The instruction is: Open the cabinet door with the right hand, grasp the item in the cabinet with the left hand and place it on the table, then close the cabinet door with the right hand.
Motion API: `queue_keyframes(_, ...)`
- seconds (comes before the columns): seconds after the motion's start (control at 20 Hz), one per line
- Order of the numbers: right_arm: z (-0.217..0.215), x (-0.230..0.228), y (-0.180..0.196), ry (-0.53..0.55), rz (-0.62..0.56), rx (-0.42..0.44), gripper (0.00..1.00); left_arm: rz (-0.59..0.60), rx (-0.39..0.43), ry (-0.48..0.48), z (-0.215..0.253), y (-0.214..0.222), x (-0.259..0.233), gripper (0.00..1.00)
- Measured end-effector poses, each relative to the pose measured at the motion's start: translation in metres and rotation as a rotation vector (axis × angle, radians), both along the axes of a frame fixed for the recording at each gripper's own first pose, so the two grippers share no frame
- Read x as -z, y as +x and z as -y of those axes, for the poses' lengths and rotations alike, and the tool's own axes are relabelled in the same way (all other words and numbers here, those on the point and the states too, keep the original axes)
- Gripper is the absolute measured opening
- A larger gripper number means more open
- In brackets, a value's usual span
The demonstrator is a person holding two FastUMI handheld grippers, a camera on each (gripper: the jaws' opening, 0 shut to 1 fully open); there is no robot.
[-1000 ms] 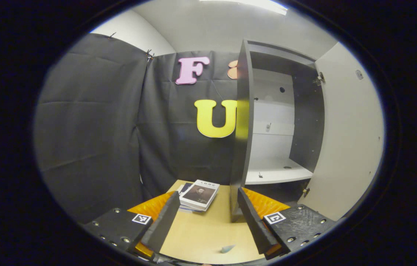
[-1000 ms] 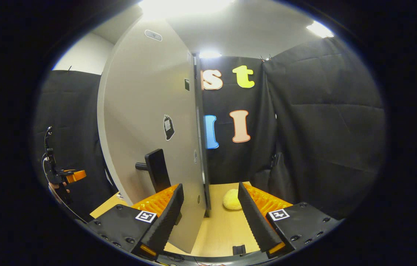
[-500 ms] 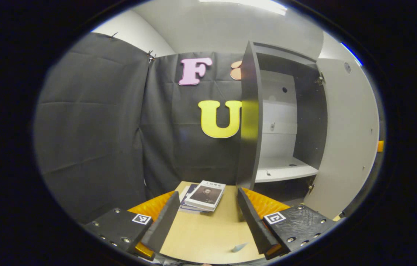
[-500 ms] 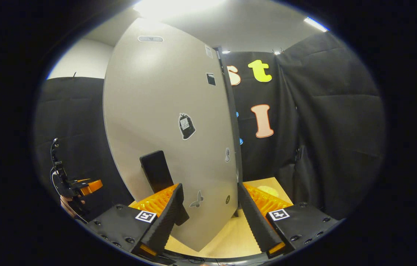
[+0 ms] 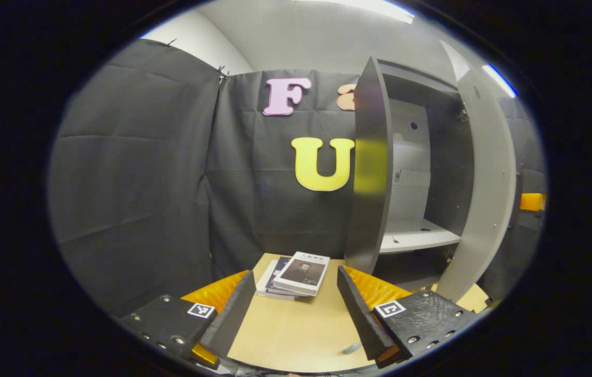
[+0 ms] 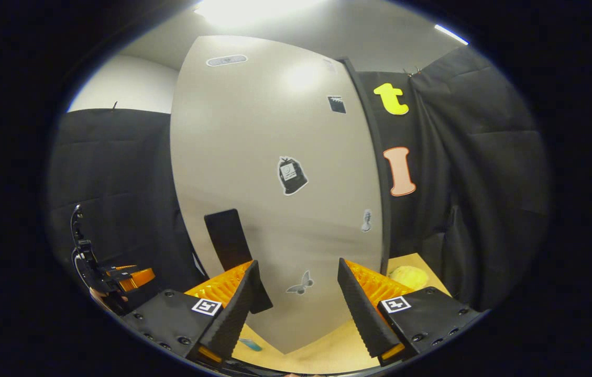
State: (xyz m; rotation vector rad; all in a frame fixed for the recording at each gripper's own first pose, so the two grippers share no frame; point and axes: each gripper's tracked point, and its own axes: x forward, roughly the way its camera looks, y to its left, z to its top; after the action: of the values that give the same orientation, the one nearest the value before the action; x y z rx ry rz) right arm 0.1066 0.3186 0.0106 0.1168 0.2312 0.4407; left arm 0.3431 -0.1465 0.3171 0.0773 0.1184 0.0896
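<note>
A: Cabinet door [image 6: 275, 209] stands half-shut before the right tool [image 6: 296, 309], fingers spread, empty.

B: Stiff, light, likely swings freely; push near its handle [image 6: 228, 241].

A: Left tool [image 5: 291, 309] spread too.

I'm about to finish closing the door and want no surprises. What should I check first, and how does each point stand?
1. Books out of the cabinet: ok, they lie on the table.
2. Left gripper out of the door's way: ok, it is over the table beside the cabinet, jaws open and holding nothing.
3. Door shut: not ok, the left gripper view shows a gap onto the shelf.
4. Right gripper squared to the door: ok, jaws open and facing its front.
5. Handle between the jaws: not ok, it sits left of them.
6. Right gripper touching the door: cannot tell.
</note>
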Motion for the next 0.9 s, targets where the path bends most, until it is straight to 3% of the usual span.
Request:
queue_keyframes(0.35,-0.03,-0.001,0.006,-0.019,0.004,0.005,0.96,-0.025,0.057,-0.055,0.008,0.007,0.024,0.96)
queue_keyframes(0.75,0.046,0.003,0.002,-0.104,0.016,0.149,0.97,-0.025,0.135,-0.038,0.059,0.007,0.037,0.93)
queue_keyframes(0.8,0.056,0.003,0.002,-0.107,0.016,0.161,0.92,-0.02,0.143,-0.028,0.067,0.007,0.032,0.94)
queue_keyframes(0.85,0.064,0.004,0.004,-0.107,0.018,0.168,0.97,-0.011,0.146,-0.016,0.075,0.005,0.026,0.94)
queue_keyframes(0.9,0.072,0.003,0.006,-0.106,0.023,0.173,0.92,-0.003,0.148,-0.004,0.082,0.003,0.021,0.94)
